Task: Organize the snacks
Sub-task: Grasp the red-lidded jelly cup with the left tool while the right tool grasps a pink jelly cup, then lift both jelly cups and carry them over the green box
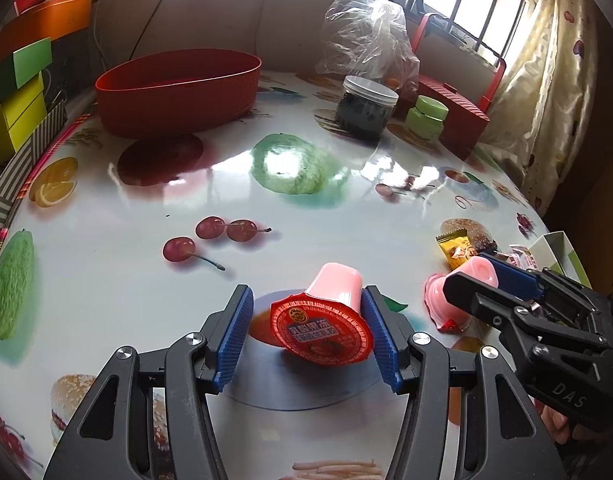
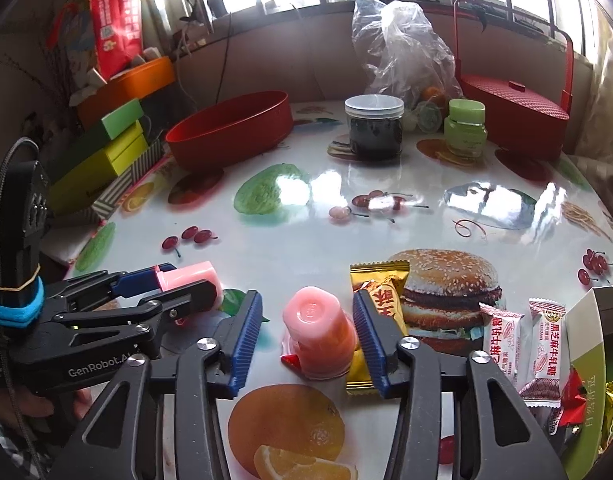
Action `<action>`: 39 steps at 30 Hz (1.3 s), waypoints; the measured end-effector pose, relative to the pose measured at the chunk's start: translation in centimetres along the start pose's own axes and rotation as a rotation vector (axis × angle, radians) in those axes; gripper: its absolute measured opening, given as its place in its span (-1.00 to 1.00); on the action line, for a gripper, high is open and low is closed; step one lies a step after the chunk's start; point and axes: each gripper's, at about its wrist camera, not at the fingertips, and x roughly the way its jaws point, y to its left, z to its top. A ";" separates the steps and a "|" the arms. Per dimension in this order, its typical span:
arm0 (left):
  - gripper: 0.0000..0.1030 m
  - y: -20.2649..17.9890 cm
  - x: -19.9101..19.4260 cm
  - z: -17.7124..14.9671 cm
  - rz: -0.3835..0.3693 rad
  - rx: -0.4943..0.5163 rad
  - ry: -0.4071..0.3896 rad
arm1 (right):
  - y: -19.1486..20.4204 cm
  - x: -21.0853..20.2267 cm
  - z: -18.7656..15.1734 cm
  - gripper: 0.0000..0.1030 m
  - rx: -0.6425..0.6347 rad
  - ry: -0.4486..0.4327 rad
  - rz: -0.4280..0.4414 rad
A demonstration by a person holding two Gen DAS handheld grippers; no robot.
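Observation:
A pink jelly cup with a red foil lid [image 1: 324, 320] lies on its side between the pads of my open left gripper [image 1: 306, 326]; only the right pad touches it. It also shows in the right wrist view [image 2: 190, 280]. A second pink jelly cup [image 2: 320, 334] stands upside down between the pads of my open right gripper [image 2: 308, 336], also seen from the left wrist [image 1: 462, 292]. A red oval basket [image 1: 178, 90] stands at the back left.
A yellow candy packet [image 2: 382, 300], white candy packets [image 2: 522, 344] and an open box [image 2: 594, 344] lie to the right. A dark jar [image 2: 373, 132], green jar [image 2: 464, 128], plastic bag [image 2: 402, 48] and red box [image 2: 514, 114] stand at the back. Stacked boxes [image 1: 14, 96] line the left edge.

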 end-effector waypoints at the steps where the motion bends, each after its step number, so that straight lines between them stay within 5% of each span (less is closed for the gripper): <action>1: 0.11 0.0 0.0 0.0 0.000 0.000 0.000 | 0.1 0.1 0.0 -0.22 -0.006 0.001 -0.008; 12: -0.11 0.1 -0.2 -0.1 0.000 -0.007 -0.001 | 0.1 0.1 -0.3 -0.41 -0.003 -0.007 -0.033; 39: -0.12 -0.2 -1.9 -0.4 0.000 -0.009 -0.023 | 0.5 -1.5 -0.5 -0.46 0.004 -0.047 -0.006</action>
